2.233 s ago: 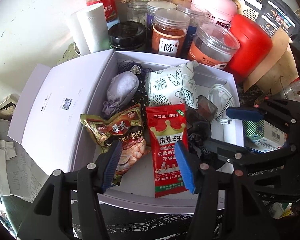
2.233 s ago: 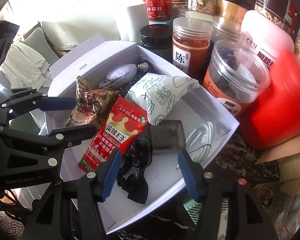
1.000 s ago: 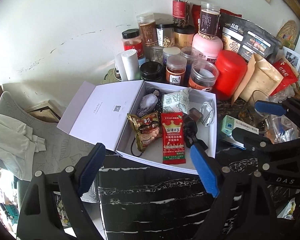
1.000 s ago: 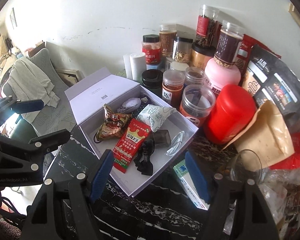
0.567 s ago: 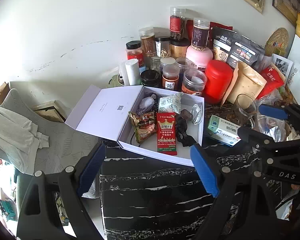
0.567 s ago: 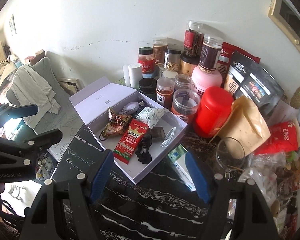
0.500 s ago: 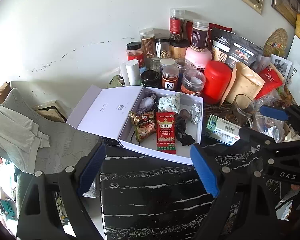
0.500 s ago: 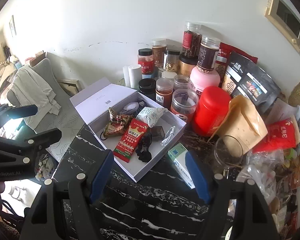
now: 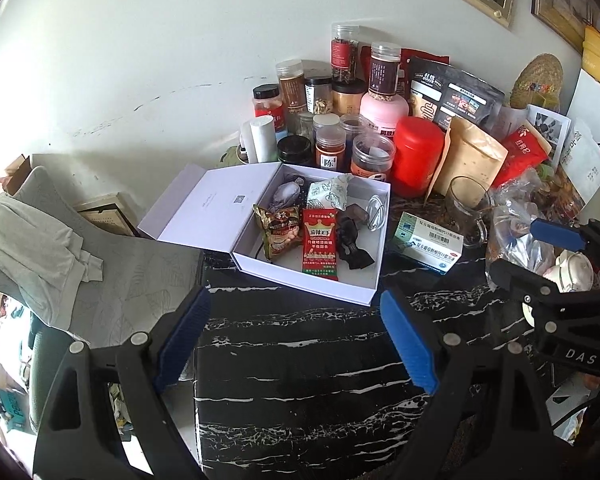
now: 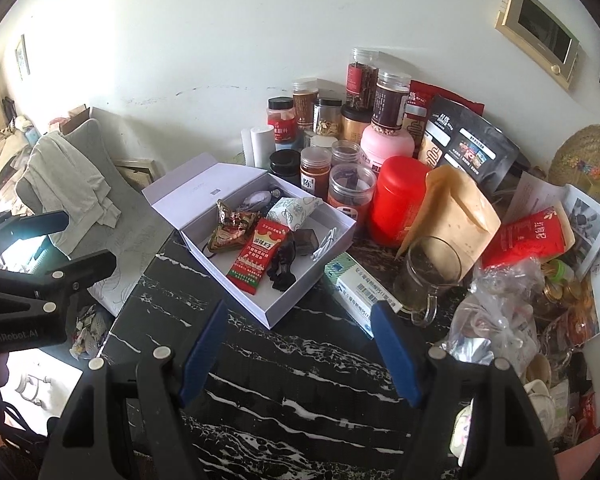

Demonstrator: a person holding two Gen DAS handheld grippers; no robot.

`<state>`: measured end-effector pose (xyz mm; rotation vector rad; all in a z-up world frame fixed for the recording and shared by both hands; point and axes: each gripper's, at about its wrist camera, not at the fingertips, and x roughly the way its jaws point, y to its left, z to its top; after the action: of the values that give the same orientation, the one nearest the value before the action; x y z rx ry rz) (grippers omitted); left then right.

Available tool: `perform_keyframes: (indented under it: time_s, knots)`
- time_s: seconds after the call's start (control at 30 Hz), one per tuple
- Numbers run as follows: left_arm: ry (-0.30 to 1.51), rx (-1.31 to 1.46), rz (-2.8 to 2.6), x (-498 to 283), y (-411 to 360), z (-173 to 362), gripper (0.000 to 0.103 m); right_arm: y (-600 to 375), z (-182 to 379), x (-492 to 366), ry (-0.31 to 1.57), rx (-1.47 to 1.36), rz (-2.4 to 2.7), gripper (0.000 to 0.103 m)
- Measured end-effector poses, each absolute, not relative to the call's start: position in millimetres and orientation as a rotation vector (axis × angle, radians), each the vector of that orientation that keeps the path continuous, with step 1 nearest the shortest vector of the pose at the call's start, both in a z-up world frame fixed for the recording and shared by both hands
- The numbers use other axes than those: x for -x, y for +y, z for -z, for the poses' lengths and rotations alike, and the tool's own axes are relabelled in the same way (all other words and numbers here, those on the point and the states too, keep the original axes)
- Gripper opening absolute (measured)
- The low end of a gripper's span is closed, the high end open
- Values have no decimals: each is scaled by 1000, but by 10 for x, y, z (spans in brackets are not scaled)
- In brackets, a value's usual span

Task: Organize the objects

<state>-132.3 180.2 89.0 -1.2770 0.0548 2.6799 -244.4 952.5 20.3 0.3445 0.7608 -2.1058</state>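
Note:
An open white box (image 9: 362,294) (image 10: 274,318) sits on the black marble table, its lid (image 9: 212,204) folded out to the left. Inside lie a red snack packet (image 9: 320,244) (image 10: 258,256), a brown peanut packet (image 9: 278,230), a white patterned pouch (image 9: 326,194), a grey pouch, a black strap (image 9: 350,246) and a white cable (image 9: 376,210). My left gripper (image 9: 296,340) is open and empty, well back from the box. My right gripper (image 10: 300,348) is open and empty, also back from the box.
Jars, a red canister (image 9: 416,154), a pink tub and snack bags crowd the wall behind the box. A medicine carton (image 9: 428,246) and a glass mug (image 9: 466,212) stand right of it. A grey chair with cloth (image 9: 40,252) is at the left.
Both grippers have pulled far back and up from inside the box, so the whole table now shows. The left one opened wider. The box contents have not moved.

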Motion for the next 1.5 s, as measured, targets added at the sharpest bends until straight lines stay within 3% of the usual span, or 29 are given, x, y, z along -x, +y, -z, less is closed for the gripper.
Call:
perform_keyframes:
  time_s: [1.5]
  knots:
    - [21,1298,-2746,788,1799,-921,86,9904,-93,2256,760,-289,2083,74]
